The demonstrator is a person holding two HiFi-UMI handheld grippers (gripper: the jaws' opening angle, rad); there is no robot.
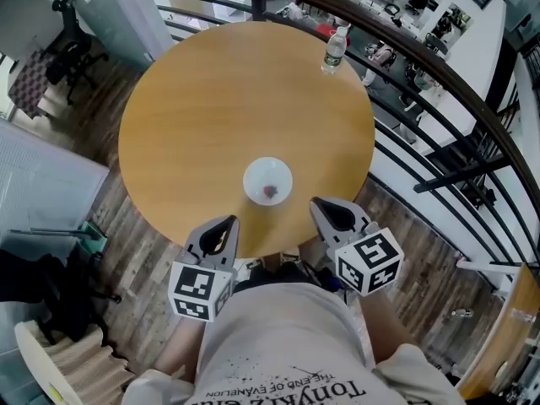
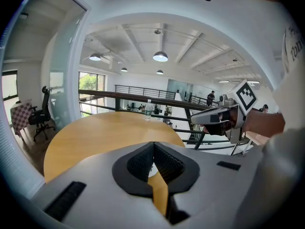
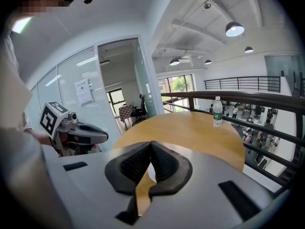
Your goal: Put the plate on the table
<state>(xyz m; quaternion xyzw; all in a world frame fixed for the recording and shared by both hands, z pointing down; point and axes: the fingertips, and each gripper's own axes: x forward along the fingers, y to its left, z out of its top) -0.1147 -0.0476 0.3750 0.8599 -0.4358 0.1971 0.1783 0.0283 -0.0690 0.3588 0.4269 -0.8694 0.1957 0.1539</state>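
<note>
1. In the head view, the plate point(image 1: 268, 180) lies flat on the round wooden table point(image 1: 211, 91), in the lower middle of the tabletop and near the edge closest to me. It is small, white and round, with a small reddish spot at its centre.
2. The left gripper point(image 1: 223, 226) sits at the lower left of the plate, just off the table edge, and is not touching the plate. In the left gripper view its jaws point(image 2: 153, 145) are clenched tip to tip with nothing caught in them. Only a sliver of the plate point(image 2: 153, 170) shows through the gap below the pads.
3. The right gripper point(image 1: 326, 208) sits at the lower right of the plate, also at the table edge and clear of it. In the right gripper view its jaws point(image 3: 151, 142) are pressed together and empty. A white bit of the plate point(image 3: 150, 172) shows behind them.
4. The two grippers flank the plate from the bottom of the frame. Each angles in towards the plate, with its marker cube nearest my body.
5. A clear water bottle point(image 1: 335, 49) stands upright at the upper right edge of the table, well apart from the plate.
6. A dark railing point(image 1: 439, 83) curves past the table on the right of the frame.
7. An office chair point(image 1: 72, 36) stands in the upper left.
</note>
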